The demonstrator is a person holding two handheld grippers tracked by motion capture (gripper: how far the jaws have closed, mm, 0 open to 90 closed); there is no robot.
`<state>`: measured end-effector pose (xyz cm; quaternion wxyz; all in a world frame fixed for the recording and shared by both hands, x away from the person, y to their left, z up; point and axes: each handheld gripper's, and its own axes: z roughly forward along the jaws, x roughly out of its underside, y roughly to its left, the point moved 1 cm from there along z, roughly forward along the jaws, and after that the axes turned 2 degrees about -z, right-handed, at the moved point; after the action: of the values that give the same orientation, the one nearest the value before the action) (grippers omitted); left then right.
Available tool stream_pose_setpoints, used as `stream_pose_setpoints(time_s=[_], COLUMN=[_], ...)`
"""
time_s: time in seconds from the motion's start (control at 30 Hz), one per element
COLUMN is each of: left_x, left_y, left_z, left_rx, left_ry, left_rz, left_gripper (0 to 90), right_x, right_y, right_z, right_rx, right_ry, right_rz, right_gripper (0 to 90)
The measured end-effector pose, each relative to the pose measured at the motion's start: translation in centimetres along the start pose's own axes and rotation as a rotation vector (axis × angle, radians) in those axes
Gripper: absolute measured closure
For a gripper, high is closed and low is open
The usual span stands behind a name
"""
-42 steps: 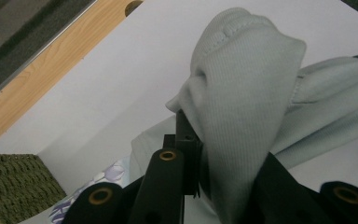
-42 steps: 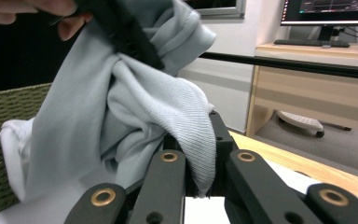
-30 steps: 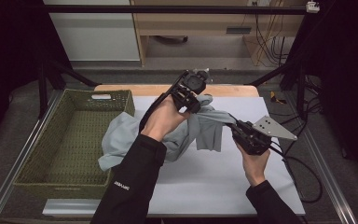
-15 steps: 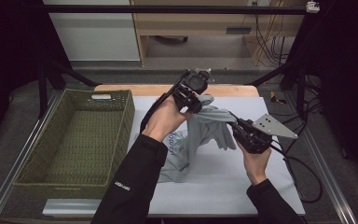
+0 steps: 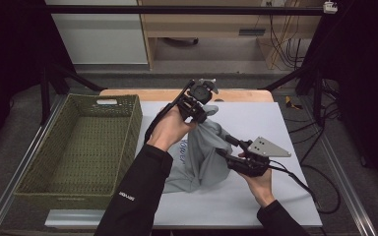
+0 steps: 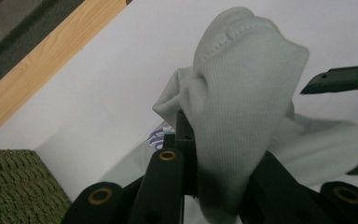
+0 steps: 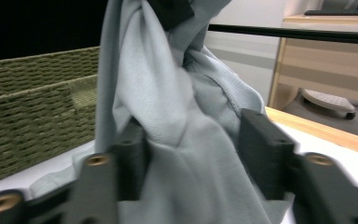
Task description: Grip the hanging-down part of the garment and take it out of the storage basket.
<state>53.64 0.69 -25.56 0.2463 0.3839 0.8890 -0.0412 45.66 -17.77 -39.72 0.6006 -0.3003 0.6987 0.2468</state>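
Note:
A light grey garment (image 5: 202, 157) with purple print hangs in a bunch over the white table (image 5: 261, 115). My left gripper (image 5: 203, 117) holds it up by its top, jaws shut on a fold of the garment (image 6: 242, 93). My right gripper (image 5: 225, 146) is lower and to the right, against the hanging garment (image 7: 168, 93). Its jaws stand apart with the cloth lying between them, so it is open. The garment's lower end rests on the table near the front.
A green woven basket (image 5: 137, 123) stands at the table's left, close beside the garment. A wooden strip (image 5: 241, 95) runs along the table's far edge. Cables trail from the right gripper off the right side.
The garment has swung from beside the basket toward the middle of the table, now hanging narrower. My right gripper has dropped and moved in around its lower part.

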Motion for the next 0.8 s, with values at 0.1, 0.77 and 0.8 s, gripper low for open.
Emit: stream_pose_setpoints(time_s=[0.1,0.77,0.8], left_x=[0.4,1.9,2.0], left_y=[0.4,0.9,0.7], left_z=[0.4,3.4,3.7], left_rx=[-0.006,0.034,0.033], left_ry=[0.018,0.011,0.012], left_rz=[0.004,-0.005,-0.005], left_gripper=[81.9,81.5,81.5], right_x=[0.1,2.1,2.4], right_y=[0.1,-1.9,-2.2], right_z=[-0.3,-4.4,-4.8], right_rx=[-0.009,0.119,0.126], right_ry=[-0.016,-0.012,-0.012], right_rz=[0.012,0.084,0.079], right_gripper=[30.8,0.4,0.4])
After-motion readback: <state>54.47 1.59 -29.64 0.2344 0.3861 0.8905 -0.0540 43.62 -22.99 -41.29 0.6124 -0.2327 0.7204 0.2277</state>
